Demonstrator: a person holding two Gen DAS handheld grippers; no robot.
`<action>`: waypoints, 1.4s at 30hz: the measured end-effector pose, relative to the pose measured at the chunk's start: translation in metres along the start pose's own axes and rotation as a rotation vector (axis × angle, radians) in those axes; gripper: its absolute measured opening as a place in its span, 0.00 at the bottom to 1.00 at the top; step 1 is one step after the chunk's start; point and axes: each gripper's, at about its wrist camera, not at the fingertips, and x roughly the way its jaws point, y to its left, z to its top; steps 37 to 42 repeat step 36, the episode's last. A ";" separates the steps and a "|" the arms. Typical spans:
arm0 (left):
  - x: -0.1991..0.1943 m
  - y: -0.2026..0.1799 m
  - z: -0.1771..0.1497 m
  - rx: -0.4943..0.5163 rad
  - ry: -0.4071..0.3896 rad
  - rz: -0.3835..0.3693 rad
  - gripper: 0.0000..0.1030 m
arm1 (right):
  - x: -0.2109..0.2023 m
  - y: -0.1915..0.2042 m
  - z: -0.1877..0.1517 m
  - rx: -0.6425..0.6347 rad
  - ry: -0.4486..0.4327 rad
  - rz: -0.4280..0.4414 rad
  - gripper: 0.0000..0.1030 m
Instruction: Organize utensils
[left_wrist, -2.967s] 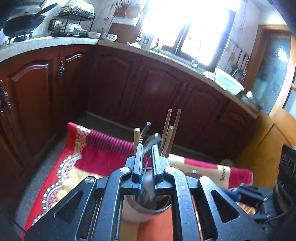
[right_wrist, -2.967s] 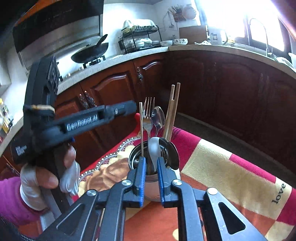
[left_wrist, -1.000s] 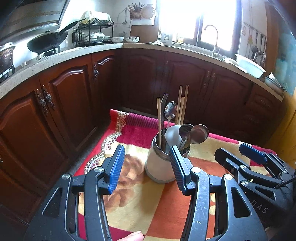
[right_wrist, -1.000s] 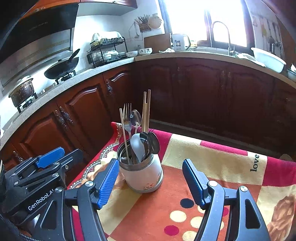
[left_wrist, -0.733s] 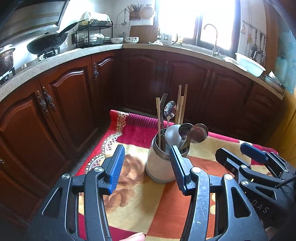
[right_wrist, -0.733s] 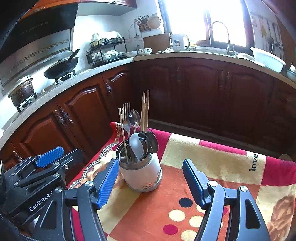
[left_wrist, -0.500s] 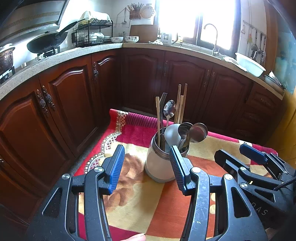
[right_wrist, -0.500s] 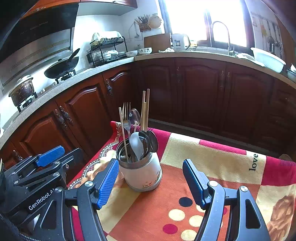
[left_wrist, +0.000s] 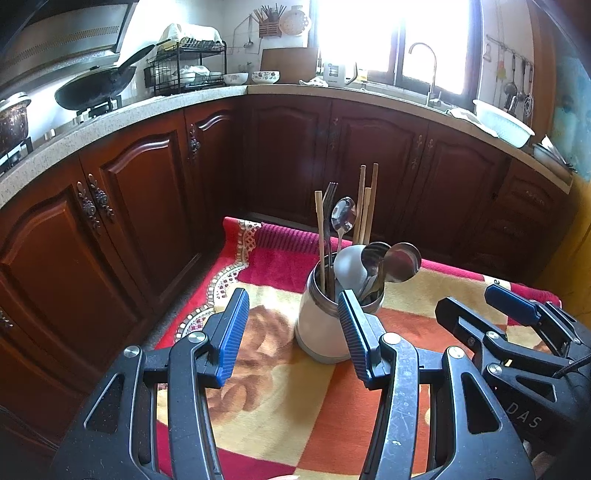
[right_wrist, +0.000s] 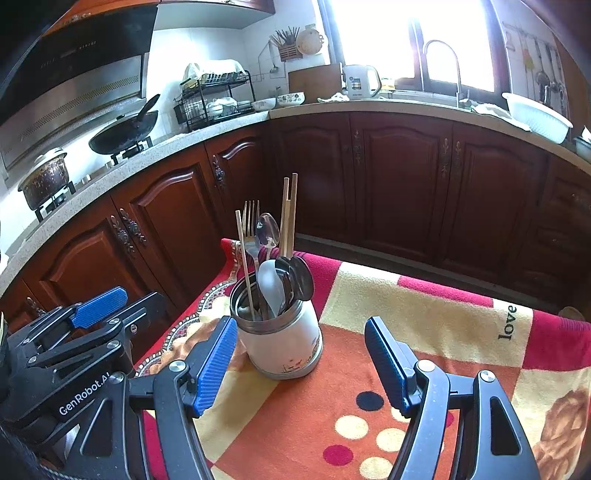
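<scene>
— Two grippers, both with their blue-padded fingers spread wide and holding nothing. Where does the holder sit against them?

— The white cylindrical utensil holder with a steel rim (left_wrist: 325, 325) stands upright on the red, orange and cream patterned cloth (left_wrist: 266, 406), ahead of the left gripper (left_wrist: 291, 332). In the left wrist view it is not centred in the gap: it sits toward the right finger (left_wrist: 354, 328), whose tip overlaps its rim in the picture. Whether they touch cannot be told.

— And from the other side?

— In the right wrist view the same holder (right_wrist: 280, 343) lies ahead of the right gripper (right_wrist: 301, 362), again off-centre, just beside the left finger (right_wrist: 216, 362) and well apart from the right one. The left gripper (right_wrist: 74, 332) shows at the lower left of that view, also spread.

— What stands inside, counted?

— One silver fork (right_wrist: 252, 221), tines up. One shiny upright metal spoon (right_wrist: 269, 229) beside it. Four pale wooden chopsticks (right_wrist: 290, 218): one alone at the left, three grouped at the back. One grey plastic spoon (right_wrist: 271, 284) leans forward, and two dark metal ladle-like spoons (right_wrist: 301, 277) lean right of it.

— Behind?

— Dark brown wooden cabinets (right_wrist: 402, 184) under a speckled countertop (right_wrist: 184, 144).
</scene>
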 end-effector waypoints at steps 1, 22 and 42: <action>0.000 0.000 0.000 -0.001 0.000 0.000 0.48 | 0.000 0.001 0.000 0.001 0.001 0.000 0.67; 0.004 -0.001 0.000 -0.004 0.004 0.013 0.48 | 0.006 -0.001 0.000 0.000 0.015 0.010 0.67; 0.013 -0.006 -0.003 -0.003 0.000 -0.027 0.48 | 0.008 -0.038 -0.009 0.070 0.023 -0.001 0.67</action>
